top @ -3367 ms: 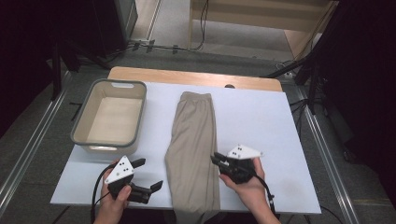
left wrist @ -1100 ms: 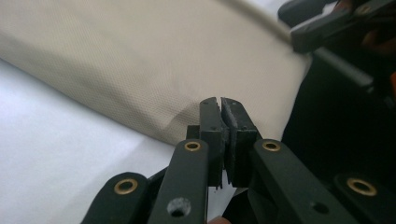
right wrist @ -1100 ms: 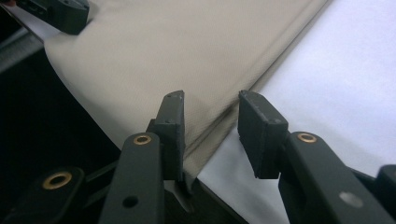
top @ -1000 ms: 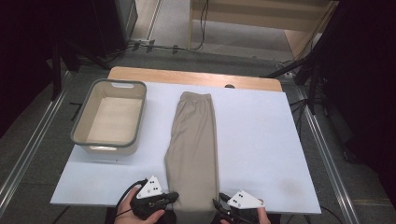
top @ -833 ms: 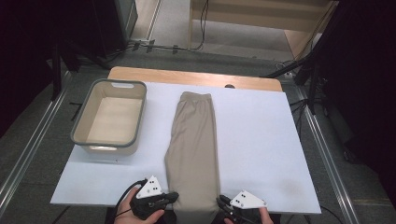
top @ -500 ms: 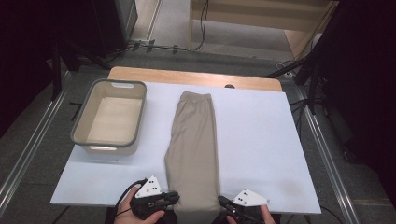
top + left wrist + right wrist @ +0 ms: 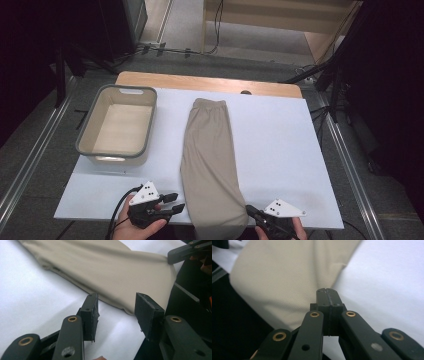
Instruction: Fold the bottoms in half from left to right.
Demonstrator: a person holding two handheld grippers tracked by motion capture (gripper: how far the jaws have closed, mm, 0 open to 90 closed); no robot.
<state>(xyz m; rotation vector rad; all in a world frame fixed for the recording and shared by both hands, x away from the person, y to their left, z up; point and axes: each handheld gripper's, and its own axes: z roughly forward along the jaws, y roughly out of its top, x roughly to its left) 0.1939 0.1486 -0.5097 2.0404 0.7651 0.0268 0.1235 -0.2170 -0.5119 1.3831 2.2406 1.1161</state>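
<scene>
White sheeting covers the table (image 7: pixel 280 150), and on it a folded pair of beige trousers (image 7: pixel 210 165) is laid lengthwise, with an empty grey-rimmed tub (image 7: pixel 117 125) well apart on its left. At the near edge, the left gripper (image 7: pixel 172 209) is seen just beside the garment's near left side, and the right gripper (image 7: pixel 251 212) at its near right corner.

From the left gripper view, the pads (image 7: pixel 91 312) are seen apart, having just been opening; nothing is pressed between them, and the fabric edge (image 7: pixel 120 302) lies just beyond the gap. The other gripper's jaw tip (image 7: pixel 186 252) is seen across the cloth.

From the right gripper view, the fingers (image 7: pixel 328 298) are seen closed together at the hem edge (image 7: pixel 287 285); whether cloth is pinched cannot be told.

The near end appears to be being taken up for a fold. The left pads would next need closing on the hem before both ends are lifted.
</scene>
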